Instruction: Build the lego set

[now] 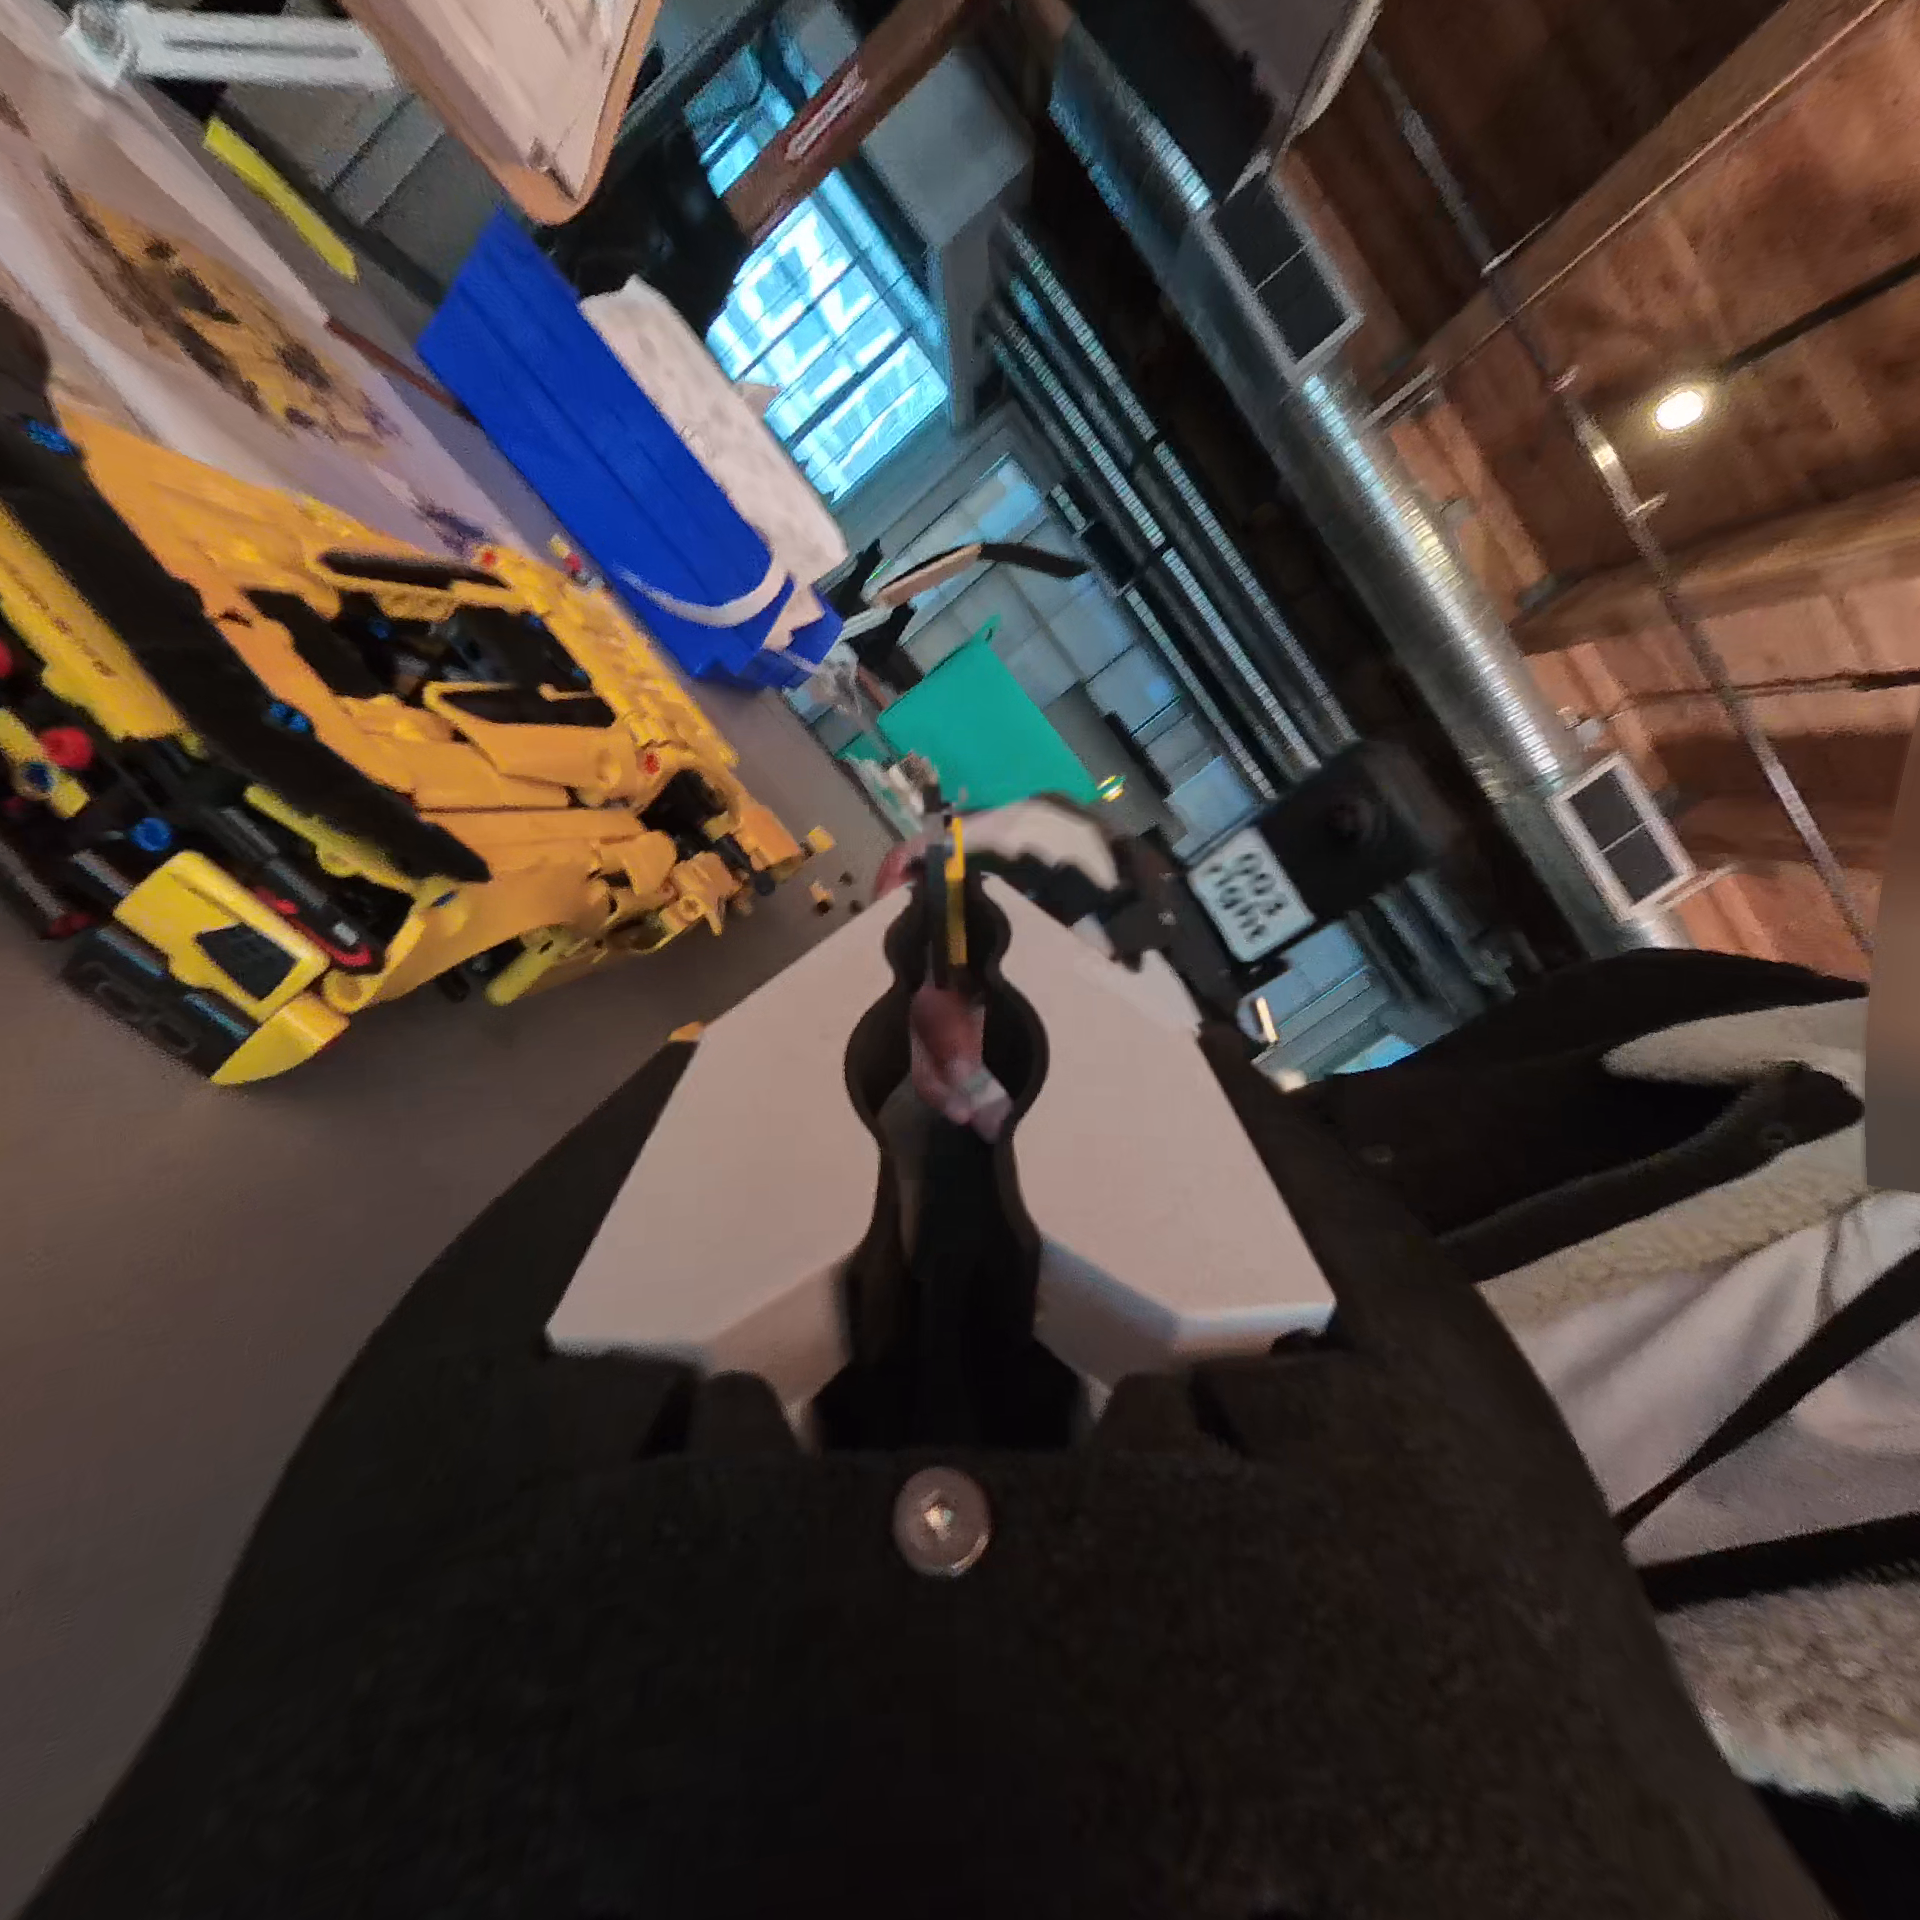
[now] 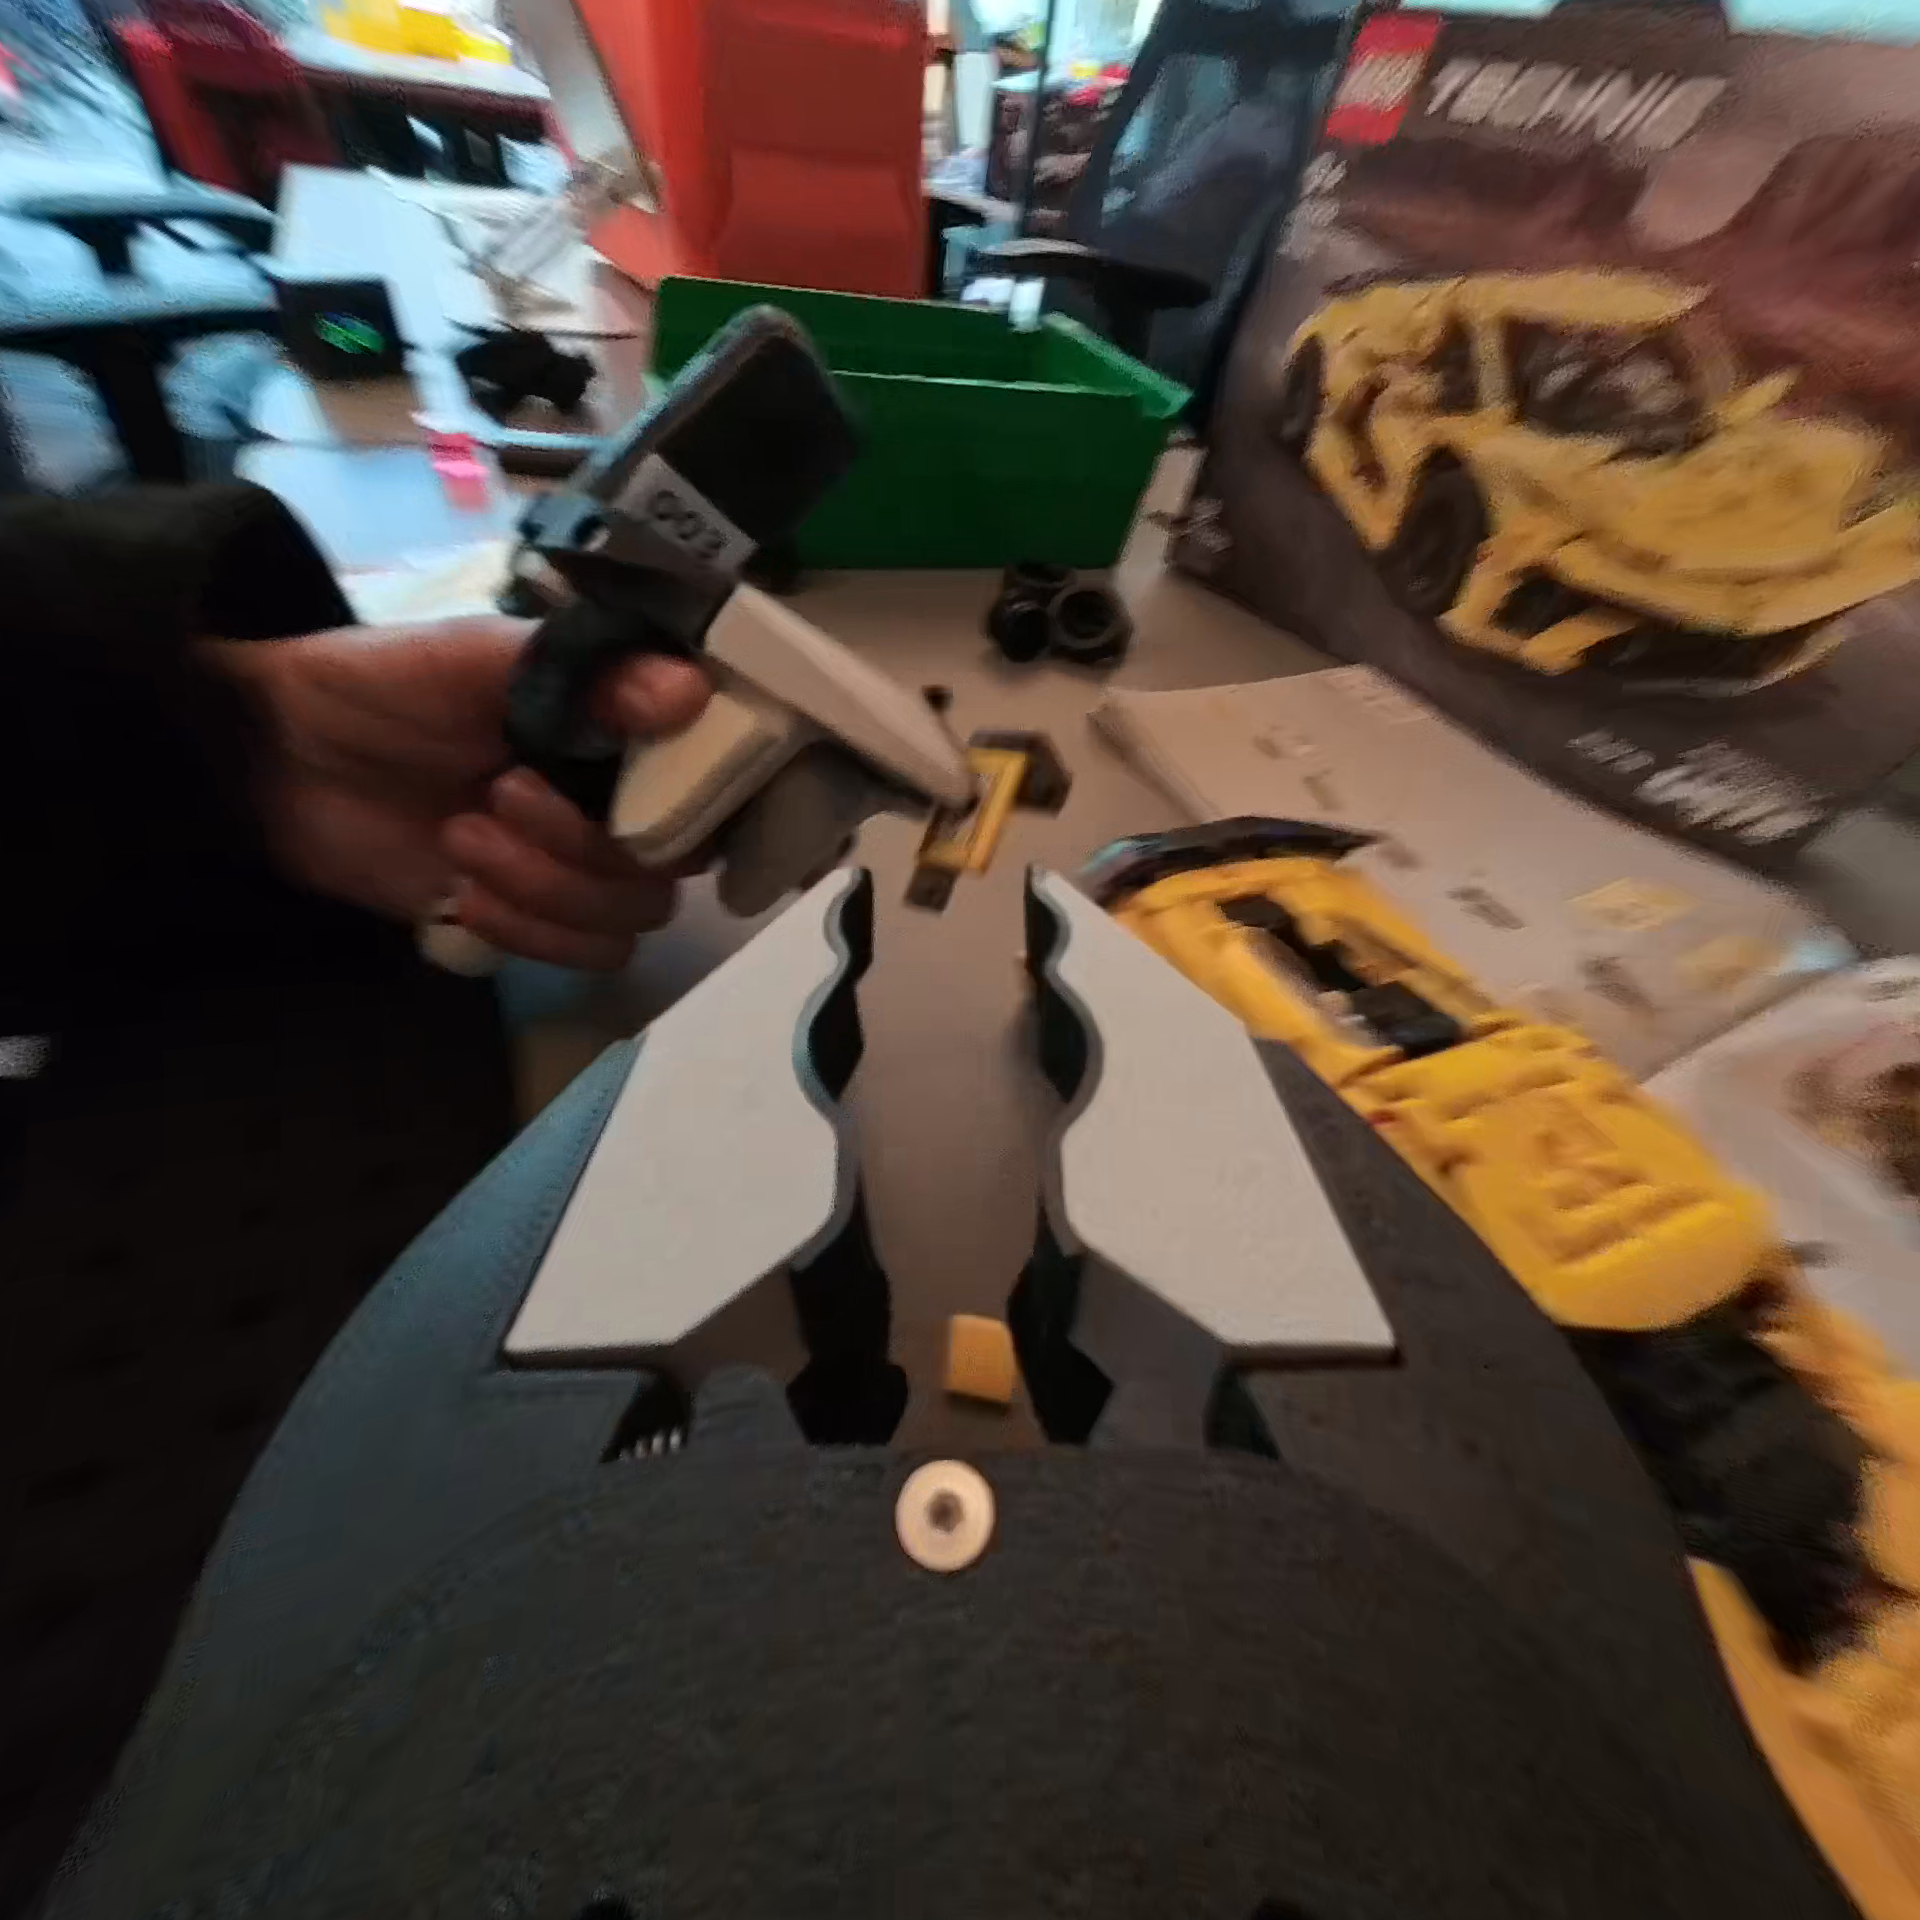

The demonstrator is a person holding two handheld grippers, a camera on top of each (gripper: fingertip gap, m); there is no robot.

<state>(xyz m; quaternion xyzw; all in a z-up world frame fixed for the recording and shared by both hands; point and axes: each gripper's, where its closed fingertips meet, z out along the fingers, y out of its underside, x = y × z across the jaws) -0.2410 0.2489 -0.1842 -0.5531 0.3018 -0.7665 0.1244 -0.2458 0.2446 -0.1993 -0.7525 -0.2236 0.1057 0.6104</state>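
Observation:
My left gripper (image 1: 948, 914) is shut on a small yellow and black lego piece (image 1: 948, 899), held in the air well right of the yellow lego car (image 1: 364, 748). The same gripper (image 2: 961, 800) shows in the right wrist view, held by a hand (image 2: 416, 769), with the piece (image 2: 982, 821) sticking out of its tips. My right gripper (image 2: 945, 894) is open and empty, just below that piece and left of the car (image 2: 1403, 1070). A small yellow piece (image 2: 979, 1359) lies on the table between my right fingers.
A green bin (image 2: 966, 457) stands at the back, black tyres (image 2: 1060, 623) in front of it. The set's box (image 2: 1610, 468) stands at the right, the instruction booklet (image 2: 1403, 821) lies before it. A blue bin (image 1: 592, 447) and several loose small pieces (image 1: 826, 883) are beyond the car.

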